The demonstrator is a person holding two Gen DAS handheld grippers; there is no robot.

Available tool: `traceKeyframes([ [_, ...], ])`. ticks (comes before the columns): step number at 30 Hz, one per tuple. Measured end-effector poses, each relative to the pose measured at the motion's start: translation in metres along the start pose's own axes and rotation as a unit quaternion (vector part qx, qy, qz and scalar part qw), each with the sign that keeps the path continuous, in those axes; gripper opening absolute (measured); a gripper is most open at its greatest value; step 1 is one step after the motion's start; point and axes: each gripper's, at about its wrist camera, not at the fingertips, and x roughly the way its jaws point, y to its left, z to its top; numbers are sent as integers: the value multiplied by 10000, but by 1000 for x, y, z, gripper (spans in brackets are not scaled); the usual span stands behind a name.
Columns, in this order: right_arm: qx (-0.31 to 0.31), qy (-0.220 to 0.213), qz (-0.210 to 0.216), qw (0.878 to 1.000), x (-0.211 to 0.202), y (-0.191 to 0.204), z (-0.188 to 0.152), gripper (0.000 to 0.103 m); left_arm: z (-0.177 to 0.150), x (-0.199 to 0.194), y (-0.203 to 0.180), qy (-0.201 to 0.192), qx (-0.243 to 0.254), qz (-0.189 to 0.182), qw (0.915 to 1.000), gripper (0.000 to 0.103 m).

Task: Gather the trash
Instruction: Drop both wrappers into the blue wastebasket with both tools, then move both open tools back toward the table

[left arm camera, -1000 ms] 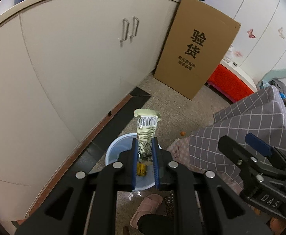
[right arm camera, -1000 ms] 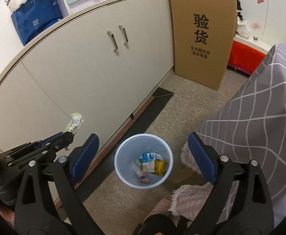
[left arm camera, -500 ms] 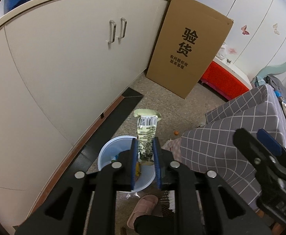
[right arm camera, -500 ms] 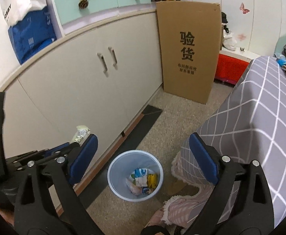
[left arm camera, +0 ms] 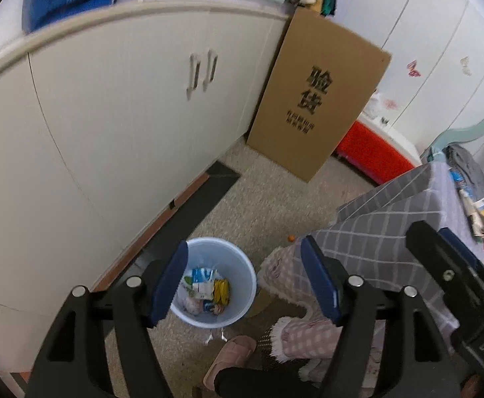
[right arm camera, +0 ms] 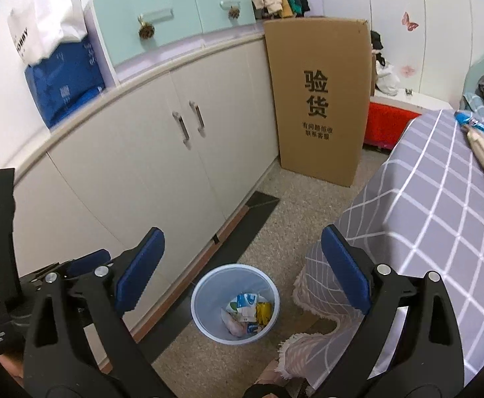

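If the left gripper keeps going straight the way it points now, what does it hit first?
Most likely the blue trash bin on the floor: the left gripper is open and empty, its fingers framing the bin's right side and the tablecloth's hem. Nothing shows in between, though depth is hard to judge.

Cream cabinets (right arm camera: 162, 172), speckled floor (right arm camera: 295, 225), leaning cardboard box (right arm camera: 321, 99), grey checked bedspread (right arm camera: 441, 205)
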Motion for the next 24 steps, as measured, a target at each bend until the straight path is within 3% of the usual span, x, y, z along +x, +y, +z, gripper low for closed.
traceKeyframes([
  [7, 208, -475, -32, 9986, -58, -29, 14, 94, 5, -49, -50, -554, 333, -89, 9979, 71],
  [15, 667, -780, -628, 9927, -126, -113, 9, 94, -8, -70, -164, -625, 1182, -544, 9895, 71],
  [20, 1212, -1024, -1239, 9795, -179, -195, -4, 95, -32, -68, -257, -437, 1878, -994, 9762, 71],
  [24, 1666, -1155, -1724, 9639, -217, -262, -20, 95, -64, -60, -345, -270, 2681, -1351, 9535, 71],
])
